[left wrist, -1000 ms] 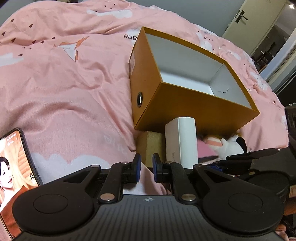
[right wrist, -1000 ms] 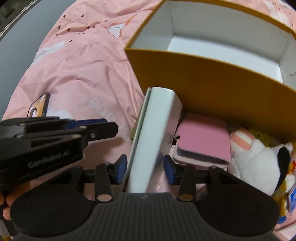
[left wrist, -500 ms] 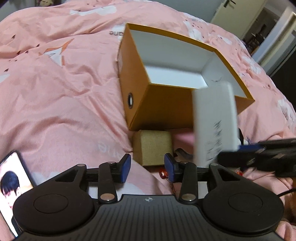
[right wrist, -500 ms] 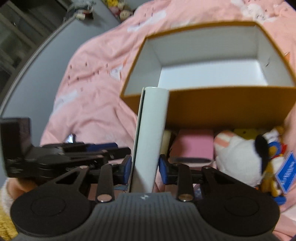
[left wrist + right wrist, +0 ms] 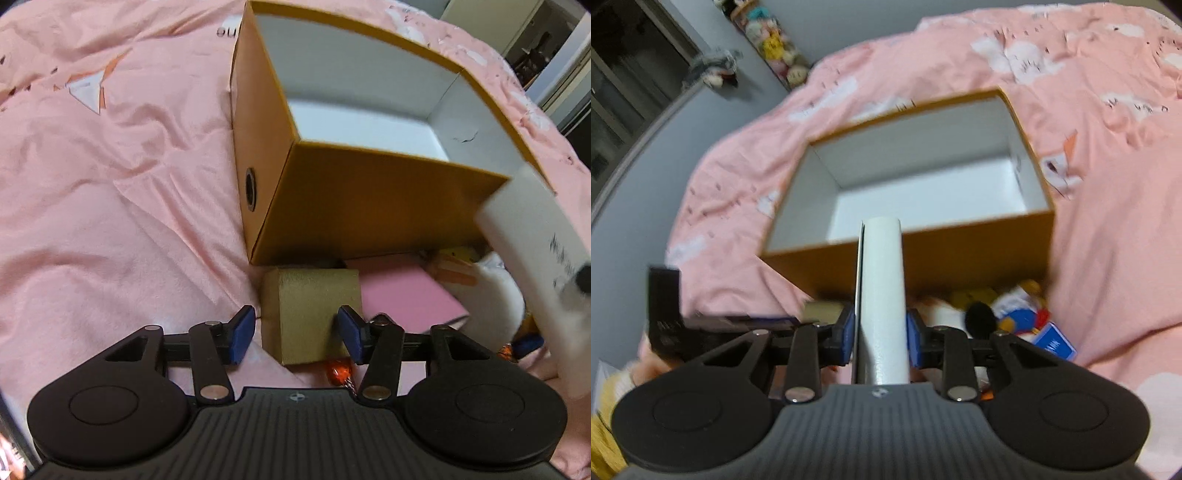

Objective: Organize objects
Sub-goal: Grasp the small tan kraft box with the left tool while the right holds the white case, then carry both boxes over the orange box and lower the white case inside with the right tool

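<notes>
White flat rectangular box (image 5: 882,295) sits clamped in the right gripper (image 5: 880,334), raised just short of the open orange cardboard box (image 5: 923,177) ahead. Left gripper (image 5: 295,334) gapes wide, holding nothing, its fingers straddling a tan cube-shaped block (image 5: 314,314) on the pink bed (image 5: 110,184).

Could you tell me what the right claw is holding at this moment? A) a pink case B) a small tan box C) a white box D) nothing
C: in the right wrist view the blue pads of the right claw press both sides of the upright white box, held in front of the open orange box; the small tan box sits between the open left claw.
</notes>
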Motion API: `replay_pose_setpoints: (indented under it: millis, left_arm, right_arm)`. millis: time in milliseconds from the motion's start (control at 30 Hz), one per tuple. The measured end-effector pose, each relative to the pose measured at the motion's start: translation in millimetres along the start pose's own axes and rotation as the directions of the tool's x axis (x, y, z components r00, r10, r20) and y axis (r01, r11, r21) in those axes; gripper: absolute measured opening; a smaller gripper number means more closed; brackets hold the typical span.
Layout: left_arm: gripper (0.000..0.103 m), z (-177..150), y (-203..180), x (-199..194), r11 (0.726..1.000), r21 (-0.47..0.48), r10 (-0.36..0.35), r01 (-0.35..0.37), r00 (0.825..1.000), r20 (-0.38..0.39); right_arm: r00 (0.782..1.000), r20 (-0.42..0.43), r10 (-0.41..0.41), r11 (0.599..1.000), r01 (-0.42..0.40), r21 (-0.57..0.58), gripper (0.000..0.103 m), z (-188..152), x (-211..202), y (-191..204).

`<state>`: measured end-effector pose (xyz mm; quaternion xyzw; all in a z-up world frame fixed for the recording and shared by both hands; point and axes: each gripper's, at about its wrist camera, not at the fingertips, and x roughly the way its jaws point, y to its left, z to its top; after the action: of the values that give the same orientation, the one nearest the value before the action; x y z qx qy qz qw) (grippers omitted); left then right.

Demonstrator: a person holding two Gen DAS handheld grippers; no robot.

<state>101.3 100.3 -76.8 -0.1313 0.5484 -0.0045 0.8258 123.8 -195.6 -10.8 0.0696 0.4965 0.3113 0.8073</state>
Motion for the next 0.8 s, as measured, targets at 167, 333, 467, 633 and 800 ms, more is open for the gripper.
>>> replay_pose_setpoints:
  millis: [167,333,467,633,800]
  left_arm:
    - [0.075,2.9,5.0,12.5,0.998,-0.034,-0.048,0.047,0.999,-0.014]
    - [0.08,2.6,14.4,26.4,0.99,-0.105,-0.1,0.096,0.995,-0.029]
    - [0.081,4.5,19.1,33.3,0.983,-0.141,-0.122,0.118,0.992,-0.02]
    - [0.081,3.7,27.0,36.2,0.971,-0.182,-0.162,0.156,0.987,-0.02]
    - [0.086,2.0,37.9,40.9,0.949,-0.251,-0.208,0.193,0.978,-0.034]
  right_arm:
    - [0.998,-0.065,-0.026,1.0,0.026,-0.004,0.031,-4.8,13.4,-26.2]
    - [0.995,-0.096,0.01,1.0,-0.009,0.016,0.031,-5.8,20.1,-37.8]
    - [0.993,-0.119,0.007,1.0,-0.005,0.019,0.034,-5.9,26.9,-37.7]
    - [0.99,-0.14,-0.017,1.0,0.017,-0.003,0.041,-2.8,41.6,-34.7]
    - [0.988,-0.151,-0.034,0.999,0.03,-0.028,0.042,-3.1,50.5,-28.3]
